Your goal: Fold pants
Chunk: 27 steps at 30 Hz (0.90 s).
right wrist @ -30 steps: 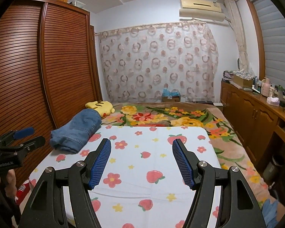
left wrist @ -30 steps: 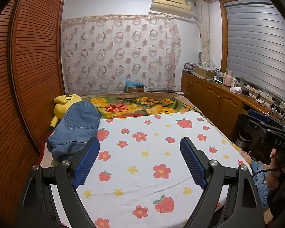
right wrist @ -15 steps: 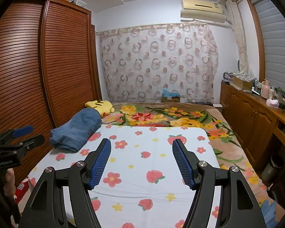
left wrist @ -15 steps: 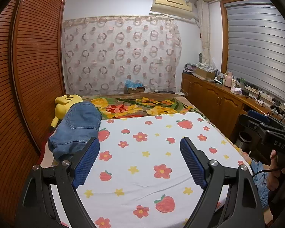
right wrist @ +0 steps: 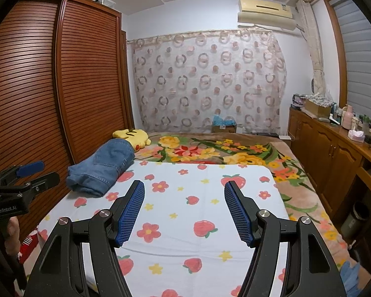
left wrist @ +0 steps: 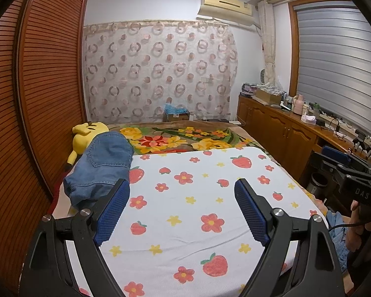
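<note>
Folded blue denim pants (left wrist: 102,165) lie in a stack at the bed's left edge, partly over a yellow plush toy (left wrist: 85,136); they also show in the right wrist view (right wrist: 104,168). My left gripper (left wrist: 181,193) is open and empty above the white strawberry-print sheet (left wrist: 197,212), right of the pants. My right gripper (right wrist: 184,193) is open and empty over the sheet's middle (right wrist: 197,198). Each gripper shows at the edge of the other's view: the right one (left wrist: 343,170) and the left one (right wrist: 24,178).
A slatted wooden wardrobe (right wrist: 61,86) runs along the bed's left side. A floral blanket (left wrist: 180,141) covers the far half of the bed. A wooden cabinet with clutter (left wrist: 284,128) lines the right wall. A bin (right wrist: 356,217) stands on the floor at right.
</note>
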Available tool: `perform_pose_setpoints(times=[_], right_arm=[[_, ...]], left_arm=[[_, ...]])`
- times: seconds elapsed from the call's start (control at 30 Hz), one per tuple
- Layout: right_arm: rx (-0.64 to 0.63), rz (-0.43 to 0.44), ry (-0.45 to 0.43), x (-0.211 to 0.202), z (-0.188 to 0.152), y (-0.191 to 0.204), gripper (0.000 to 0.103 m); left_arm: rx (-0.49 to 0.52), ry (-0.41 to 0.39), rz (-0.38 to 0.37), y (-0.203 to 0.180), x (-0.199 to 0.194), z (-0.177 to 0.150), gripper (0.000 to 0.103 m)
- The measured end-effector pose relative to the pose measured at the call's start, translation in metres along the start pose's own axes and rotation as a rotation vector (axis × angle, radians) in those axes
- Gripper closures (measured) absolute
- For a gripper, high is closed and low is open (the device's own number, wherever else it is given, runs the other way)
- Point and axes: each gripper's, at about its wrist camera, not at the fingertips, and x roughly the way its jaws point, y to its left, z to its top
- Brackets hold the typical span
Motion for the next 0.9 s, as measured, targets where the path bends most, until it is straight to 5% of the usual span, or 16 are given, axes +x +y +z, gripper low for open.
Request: perform_pose_setpoints(times=[0.9], right_arm=[[-0.002,0.001,-0.001,-0.0002,-0.0002,-0.001,0.034]], left_arm=[[-0.001,-0.001,0.001,0.0001,-0.0006,0.0,0.016]])
